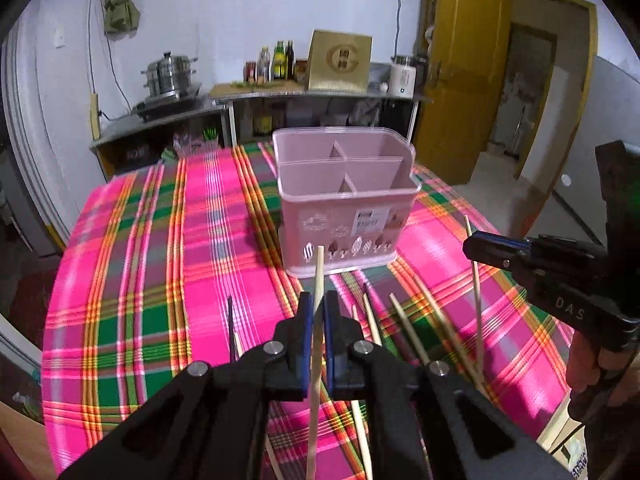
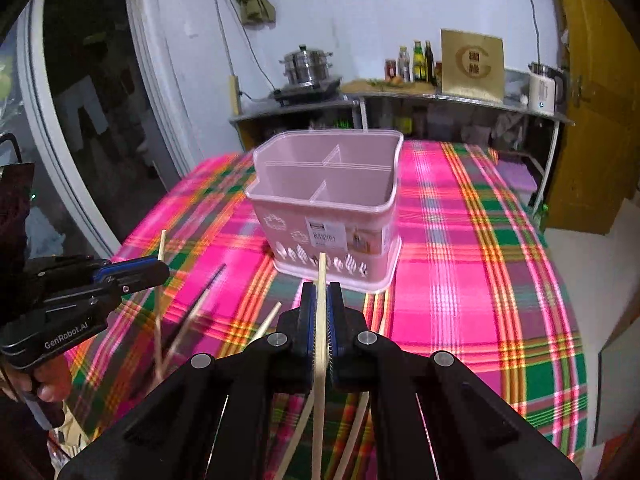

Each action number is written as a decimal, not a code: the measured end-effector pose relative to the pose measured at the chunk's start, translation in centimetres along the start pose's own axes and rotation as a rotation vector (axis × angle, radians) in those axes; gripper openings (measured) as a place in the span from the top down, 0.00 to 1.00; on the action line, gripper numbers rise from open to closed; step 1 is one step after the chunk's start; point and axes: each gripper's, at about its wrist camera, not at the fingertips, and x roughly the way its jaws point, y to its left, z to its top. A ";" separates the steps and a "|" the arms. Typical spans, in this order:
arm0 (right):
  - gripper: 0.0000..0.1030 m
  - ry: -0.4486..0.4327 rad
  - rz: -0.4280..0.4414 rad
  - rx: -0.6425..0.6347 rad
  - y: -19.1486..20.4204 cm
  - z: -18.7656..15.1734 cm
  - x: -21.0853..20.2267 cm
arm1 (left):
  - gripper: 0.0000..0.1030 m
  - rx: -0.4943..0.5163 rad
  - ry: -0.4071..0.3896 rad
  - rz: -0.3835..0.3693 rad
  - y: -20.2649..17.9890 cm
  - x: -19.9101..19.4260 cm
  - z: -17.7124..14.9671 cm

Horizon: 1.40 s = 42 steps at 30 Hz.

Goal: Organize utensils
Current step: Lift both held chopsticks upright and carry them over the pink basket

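Note:
A pink utensil caddy (image 1: 344,200) with several empty compartments stands on the plaid tablecloth (image 1: 160,260). My left gripper (image 1: 318,298) is shut on a pale wooden chopstick (image 1: 319,268), whose tip pokes up toward the caddy's front. At the right edge of the left wrist view, the right gripper (image 1: 470,246) is clamped on another chopstick (image 1: 476,288). In the right wrist view, my right gripper (image 2: 321,292) is shut on that chopstick (image 2: 322,268), just short of the caddy (image 2: 328,208). The left gripper (image 2: 164,270) shows at the left with its chopstick (image 2: 161,242). Both grippers hang above the table.
Several loose chopsticks (image 1: 400,320) lie on the cloth below the grippers, one of them dark (image 2: 208,284). A counter (image 1: 280,94) behind the table holds a steel pot, bottles, a brown box and a white kettle. A yellow door (image 1: 460,80) stands at the right. The table edge (image 2: 576,320) drops off at the right.

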 end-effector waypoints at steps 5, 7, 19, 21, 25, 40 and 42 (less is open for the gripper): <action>0.95 -0.043 0.009 -0.012 0.3 0.6 -2.0 | 0.94 0.000 -0.043 0.002 0.0 -2.0 0.7; 0.95 -0.055 0.010 -0.017 0.5 0.7 -2.7 | 0.94 -0.002 -0.057 0.002 0.0 -2.6 0.9; 0.95 -0.130 0.013 -0.075 1.5 3.5 -5.0 | 0.94 -0.016 -0.122 -0.018 0.1 -4.3 4.3; 0.95 -0.140 0.016 -0.081 1.6 4.1 -5.1 | 0.94 -0.020 -0.131 -0.019 0.2 -4.3 5.1; 0.95 -0.158 0.020 -0.091 1.6 6.0 -5.2 | 0.94 -0.036 -0.150 -0.030 0.7 -4.2 7.3; 0.95 -0.240 0.057 -0.085 1.4 12.8 -4.3 | 0.94 -0.068 -0.234 -0.030 1.9 -2.9 15.3; 0.95 -0.242 0.056 -0.084 1.4 13.3 -3.8 | 0.94 -0.068 -0.237 -0.031 2.1 -2.4 16.0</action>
